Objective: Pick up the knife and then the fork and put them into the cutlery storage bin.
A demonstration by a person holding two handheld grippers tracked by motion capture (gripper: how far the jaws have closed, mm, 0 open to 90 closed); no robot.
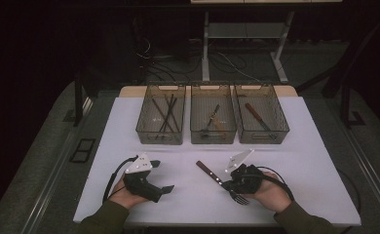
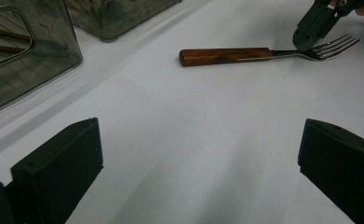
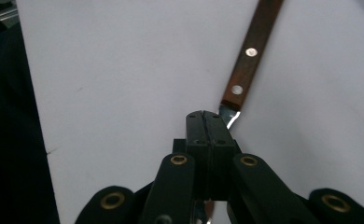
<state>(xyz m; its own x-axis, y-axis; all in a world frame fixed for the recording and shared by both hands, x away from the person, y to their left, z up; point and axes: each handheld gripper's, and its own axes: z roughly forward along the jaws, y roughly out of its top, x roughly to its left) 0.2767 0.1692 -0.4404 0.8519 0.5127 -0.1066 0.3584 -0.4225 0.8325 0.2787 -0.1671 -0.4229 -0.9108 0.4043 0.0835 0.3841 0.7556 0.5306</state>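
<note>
Right tool (image 3: 207,122) clamps the fork (image 1: 222,181) near the table's front edge (image 1: 217,224), open tabletop around.

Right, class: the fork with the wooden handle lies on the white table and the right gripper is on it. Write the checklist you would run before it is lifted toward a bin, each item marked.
1. Right gripper shut on the fork, at the metal neck just past the wooden handle: ok.
2. Fork clear of the table: cannot tell.
3. Left gripper open, holding nothing, away from the fork: ok.
4. Middle bin already holds what seems to be a fork, so likely the target: cannot tell.
5. Way from fork to the bins free of clutter: ok.
</note>
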